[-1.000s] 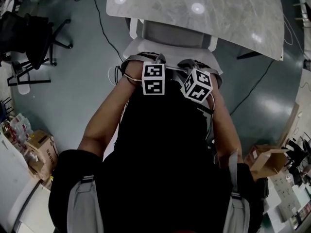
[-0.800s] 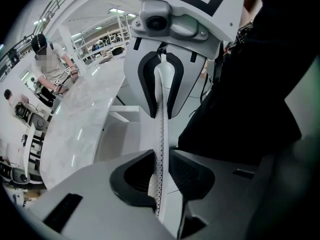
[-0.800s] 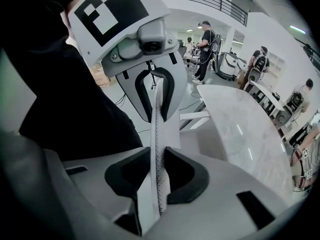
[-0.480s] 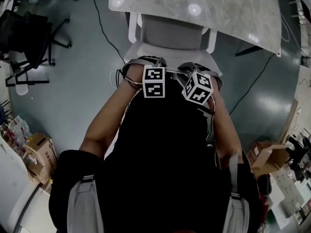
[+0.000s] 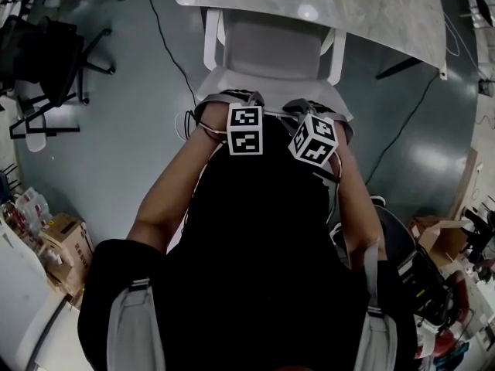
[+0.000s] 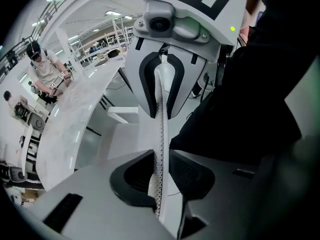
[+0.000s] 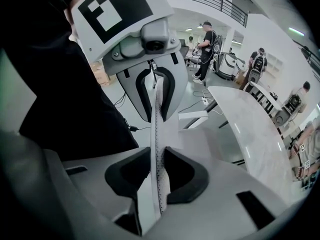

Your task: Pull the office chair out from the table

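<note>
The pale grey office chair (image 5: 271, 52) stands with its seat partly under the marble table (image 5: 371, 6). Its backrest top edge (image 5: 271, 99) is right in front of my body. My left gripper (image 5: 241, 99) and right gripper (image 5: 303, 107) sit side by side on that edge, marker cubes uppermost and fingertips hidden behind them. In the left gripper view my left gripper (image 6: 160, 176) is shut on the thin perforated backrest edge (image 6: 160, 134). The right gripper view shows my right gripper (image 7: 156, 176) shut on the same backrest edge (image 7: 156, 134). One white armrest (image 6: 122, 115) and the table (image 6: 75, 114) lie beyond.
A black chair (image 5: 46, 60) stands at the left and cardboard boxes (image 5: 66, 242) lie at the lower left. A black cable (image 5: 166, 45) runs across the floor beside the chair. A box (image 5: 445, 234) and a dark seat (image 5: 410, 261) are at the right. People (image 7: 207, 49) stand far off.
The chair has slid further out from under the table, showing more of its seat and armrests. Both grippers stayed shut on the backrest and moved back with me.
</note>
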A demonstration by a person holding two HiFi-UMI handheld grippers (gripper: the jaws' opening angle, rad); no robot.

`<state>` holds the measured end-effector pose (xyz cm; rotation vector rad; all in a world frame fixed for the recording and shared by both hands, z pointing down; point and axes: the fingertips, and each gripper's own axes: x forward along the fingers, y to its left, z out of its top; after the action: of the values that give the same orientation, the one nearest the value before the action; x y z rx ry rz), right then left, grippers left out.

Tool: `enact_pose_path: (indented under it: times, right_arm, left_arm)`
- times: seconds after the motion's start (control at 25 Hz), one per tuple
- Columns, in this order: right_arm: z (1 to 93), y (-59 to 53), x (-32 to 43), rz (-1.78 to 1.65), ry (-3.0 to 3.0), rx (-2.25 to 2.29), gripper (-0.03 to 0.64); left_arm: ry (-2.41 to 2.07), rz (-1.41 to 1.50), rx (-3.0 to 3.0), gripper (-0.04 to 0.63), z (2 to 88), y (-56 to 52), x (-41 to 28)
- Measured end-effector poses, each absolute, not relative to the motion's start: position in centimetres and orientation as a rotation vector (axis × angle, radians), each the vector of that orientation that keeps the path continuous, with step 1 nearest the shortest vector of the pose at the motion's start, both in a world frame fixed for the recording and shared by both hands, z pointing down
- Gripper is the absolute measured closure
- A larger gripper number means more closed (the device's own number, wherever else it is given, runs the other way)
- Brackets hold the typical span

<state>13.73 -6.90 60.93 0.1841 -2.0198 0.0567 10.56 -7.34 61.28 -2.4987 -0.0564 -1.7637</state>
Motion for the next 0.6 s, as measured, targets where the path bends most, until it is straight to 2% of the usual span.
enact_pose_path:
  times: [0.6]
  right_arm:
    - [61.4,-0.3,13.0,0.063,-2.012,0.195,0.518]
  left_arm:
    - [-0.092,-1.756,-2.503,0.495,61.7,-0.7,9.8]
